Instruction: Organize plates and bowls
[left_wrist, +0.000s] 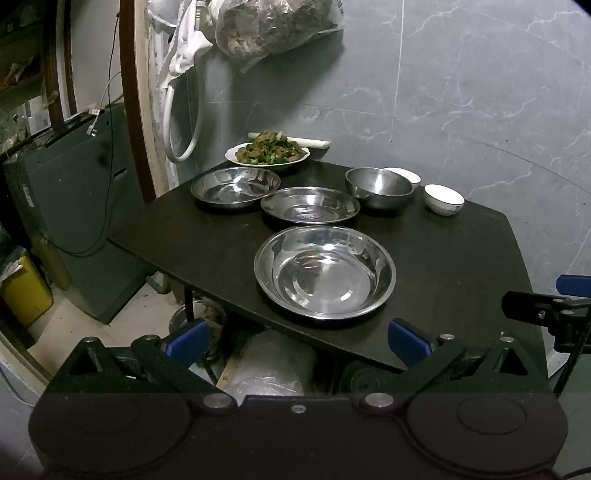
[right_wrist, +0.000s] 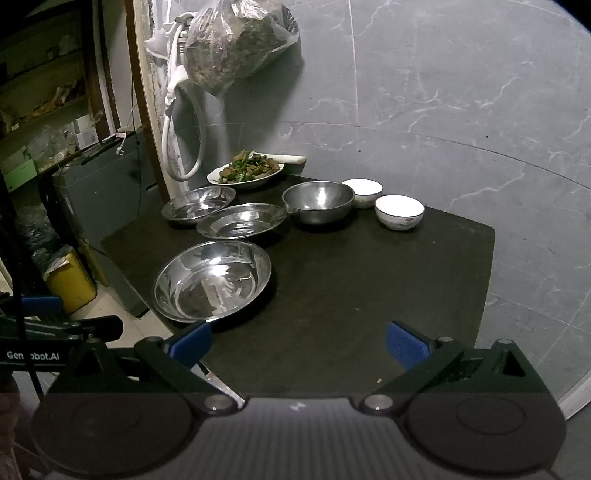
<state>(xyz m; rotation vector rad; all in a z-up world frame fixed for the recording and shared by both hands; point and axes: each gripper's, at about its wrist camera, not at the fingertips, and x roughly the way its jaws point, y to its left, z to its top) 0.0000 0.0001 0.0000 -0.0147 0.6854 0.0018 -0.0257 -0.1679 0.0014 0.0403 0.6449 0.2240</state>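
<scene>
Three shallow steel plates lie on the black table (left_wrist: 461, 266): a large near one (left_wrist: 325, 272) (right_wrist: 212, 281), a middle one (left_wrist: 310, 205) (right_wrist: 242, 220) and a far left one (left_wrist: 235, 187) (right_wrist: 198, 205). A deep steel bowl (left_wrist: 379, 187) (right_wrist: 318, 201) stands to their right, with two white bowls beside it, one near (left_wrist: 443, 199) (right_wrist: 399, 212) and one far (left_wrist: 403, 175) (right_wrist: 362, 192). My left gripper (left_wrist: 297, 341) hangs open at the table's near edge, short of the large plate. My right gripper (right_wrist: 299, 341) is open over the bare near part of the table (right_wrist: 369, 295). Both hold nothing.
A white plate of cooked food (left_wrist: 267, 152) (right_wrist: 245, 170) sits at the far edge against the grey tiled wall. A filled plastic bag (left_wrist: 273, 26) hangs above it. Left of the table stand a grey cabinet (left_wrist: 74, 192) and a yellow bin (left_wrist: 24, 291).
</scene>
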